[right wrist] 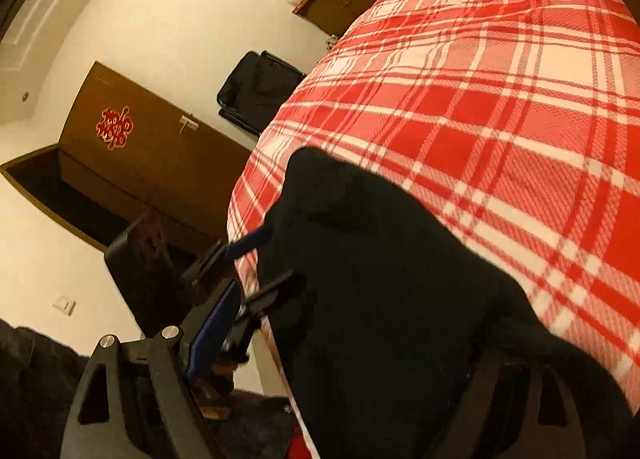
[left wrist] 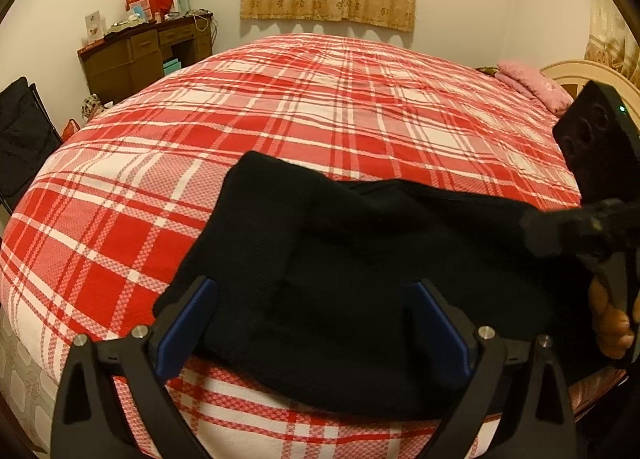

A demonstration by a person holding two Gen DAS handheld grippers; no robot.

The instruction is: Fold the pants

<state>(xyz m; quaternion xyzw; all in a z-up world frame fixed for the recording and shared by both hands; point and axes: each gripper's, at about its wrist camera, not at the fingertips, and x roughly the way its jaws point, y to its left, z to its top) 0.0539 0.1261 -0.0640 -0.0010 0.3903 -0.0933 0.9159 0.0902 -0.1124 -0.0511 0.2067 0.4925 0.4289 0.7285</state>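
Observation:
Black pants [left wrist: 360,259] lie folded in a thick bundle at the near edge of the bed with the red plaid cover [left wrist: 280,107]. My left gripper [left wrist: 316,299] is open, its blue-padded fingers [left wrist: 188,323] standing either side of the bundle's near part. The right gripper shows at the right of the left wrist view [left wrist: 560,231], held by a hand, at the pants' right end. In the right wrist view the pants [right wrist: 400,299] cover the right finger; the left finger [right wrist: 212,327] stands clear to the left. The left gripper's blue pad [right wrist: 248,243] shows beyond it.
A pink pillow [left wrist: 536,83] and headboard [left wrist: 588,75] are at the bed's right. A brown desk [left wrist: 148,51] with clutter and a black folding chair [left wrist: 24,131] stand left. A brown door [right wrist: 152,155] is left of the bed.

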